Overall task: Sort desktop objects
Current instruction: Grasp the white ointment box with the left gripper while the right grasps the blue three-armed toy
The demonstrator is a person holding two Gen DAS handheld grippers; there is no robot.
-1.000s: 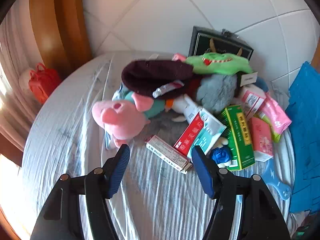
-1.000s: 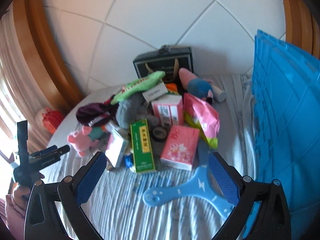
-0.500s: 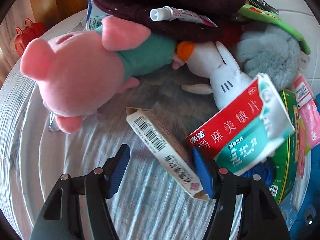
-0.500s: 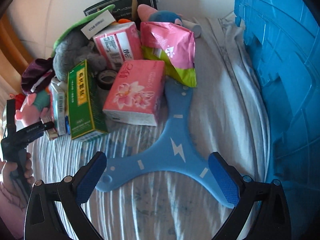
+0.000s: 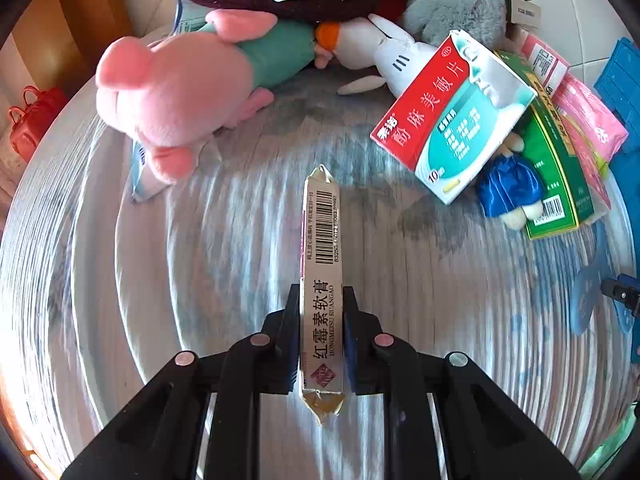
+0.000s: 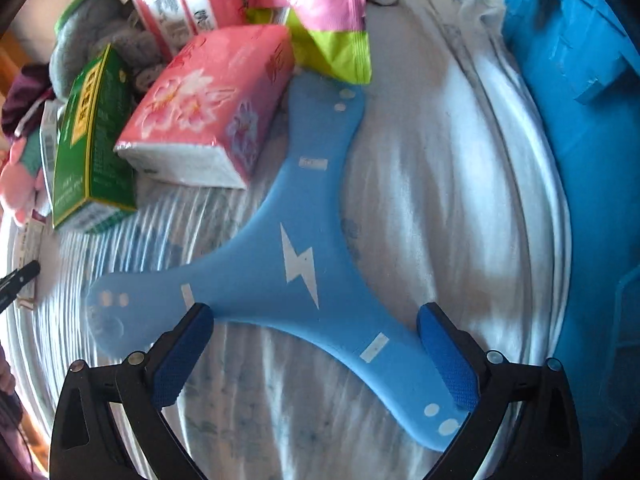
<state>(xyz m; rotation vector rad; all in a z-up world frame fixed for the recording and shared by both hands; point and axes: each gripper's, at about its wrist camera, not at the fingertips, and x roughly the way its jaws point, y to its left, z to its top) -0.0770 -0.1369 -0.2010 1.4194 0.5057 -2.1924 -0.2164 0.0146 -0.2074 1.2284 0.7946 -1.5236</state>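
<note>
A long cream ointment box point(image 5: 322, 264) with a barcode lies on the striped cloth point(image 5: 200, 280). My left gripper point(image 5: 321, 296) is closing on it, and both pads press its long sides near the lower half. In the right wrist view a flat blue three-armed boomerang point(image 6: 296, 256) lies on the cloth. My right gripper point(image 6: 316, 316) hangs open low over it, its blue pads either side of the boomerang's nearest arm, touching nothing.
A pile fills the far side: pink pig plush point(image 5: 176, 92), red and teal medicine box point(image 5: 452, 112), green box point(image 6: 92, 140), pink tissue pack point(image 6: 208, 108), pink and green snack bag point(image 6: 320, 12). A blue crate point(image 6: 592, 160) walls the right edge.
My left gripper dropped onto the ointment box and shut on it; the box now lies straight between the fingers. My right gripper sank close over the blue boomerang, still open.
</note>
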